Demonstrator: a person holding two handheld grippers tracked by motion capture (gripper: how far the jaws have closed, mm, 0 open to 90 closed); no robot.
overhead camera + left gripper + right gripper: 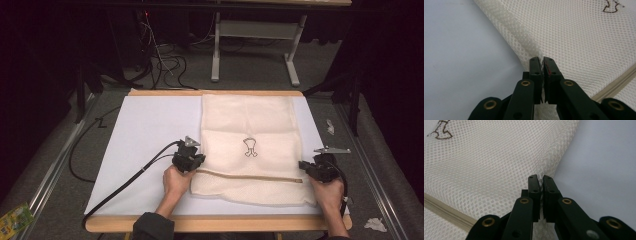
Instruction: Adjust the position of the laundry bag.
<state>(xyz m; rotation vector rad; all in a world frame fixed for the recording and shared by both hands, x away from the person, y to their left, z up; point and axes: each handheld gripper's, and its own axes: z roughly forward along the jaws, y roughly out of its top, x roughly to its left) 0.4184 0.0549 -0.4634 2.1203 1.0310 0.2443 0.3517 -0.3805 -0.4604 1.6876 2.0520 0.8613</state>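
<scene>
A cream mesh bag (pixel 248 150) lies flat on the white tabletop (pixel 145 135), its zipper (pixel 250 177) near the front. The left tool (pixel 541 59) pinches the bag's left edge; the right tool (pixel 540 177) pinches its right edge.

Claw (pixel 541 62) pinching mesh bag (pixel 579 37) edge

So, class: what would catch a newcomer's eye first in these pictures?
A cream mesh laundry bag lies flat on the white table, with a small dark emblem at its middle and a zipper across its near part. The left gripper and right gripper pinch its opposite side edges, jaws shut on the mesh.
</scene>
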